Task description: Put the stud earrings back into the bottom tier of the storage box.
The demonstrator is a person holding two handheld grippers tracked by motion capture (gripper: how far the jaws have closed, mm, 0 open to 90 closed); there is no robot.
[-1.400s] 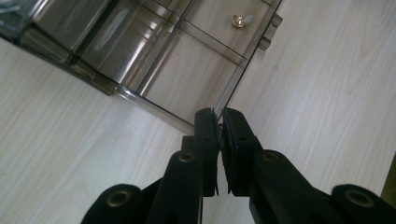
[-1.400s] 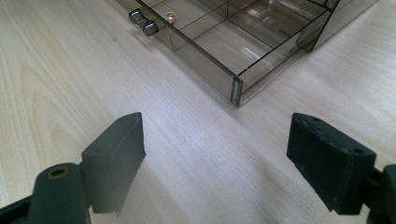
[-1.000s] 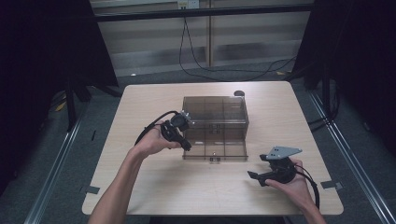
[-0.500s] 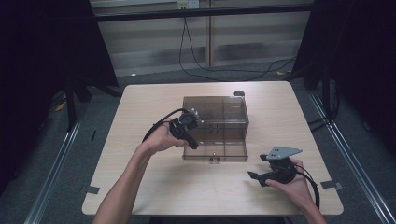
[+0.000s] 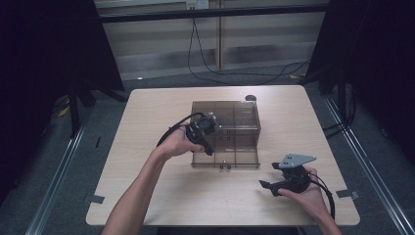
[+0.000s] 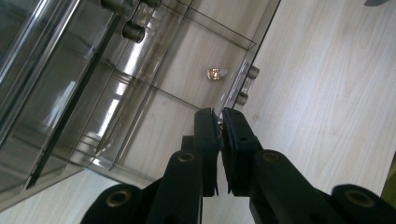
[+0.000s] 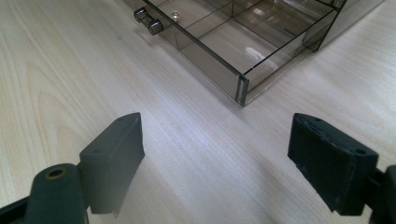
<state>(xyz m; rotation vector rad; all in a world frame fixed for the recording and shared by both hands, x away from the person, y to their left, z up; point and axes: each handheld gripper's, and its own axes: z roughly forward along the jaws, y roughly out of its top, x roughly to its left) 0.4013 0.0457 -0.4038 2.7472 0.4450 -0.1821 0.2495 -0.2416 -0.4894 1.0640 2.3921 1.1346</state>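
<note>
A smoky clear drawer box (image 5: 235, 111) stands mid-table, its lower drawer (image 5: 226, 157) pulled out toward the person. A small shiny metal piece (image 6: 214, 73) lies in a drawer compartment near the two front knobs (image 6: 247, 85); it is the small metal piece (image 7: 175, 15) behind the knobs (image 7: 148, 21) in the right gripper view. My left gripper (image 5: 209, 150) (image 6: 219, 115) hovers over the drawer's left part, jaws shut with nothing seen between them. My right gripper (image 5: 270, 176) (image 7: 219, 140) rests low at the front right, jaws wide open over bare wood, apart from the drawer corner (image 7: 241, 89).
A small dark round object (image 5: 250, 98) sits just behind the box. The wooden table (image 5: 147, 122) has open surface left of the box and along the front edge. Cables trail on the floor beyond the far edge.
My left hand has carried its shut gripper rightward, from beside the box's left edge to over the open drawer. The right hand and gripper have stayed put.
</note>
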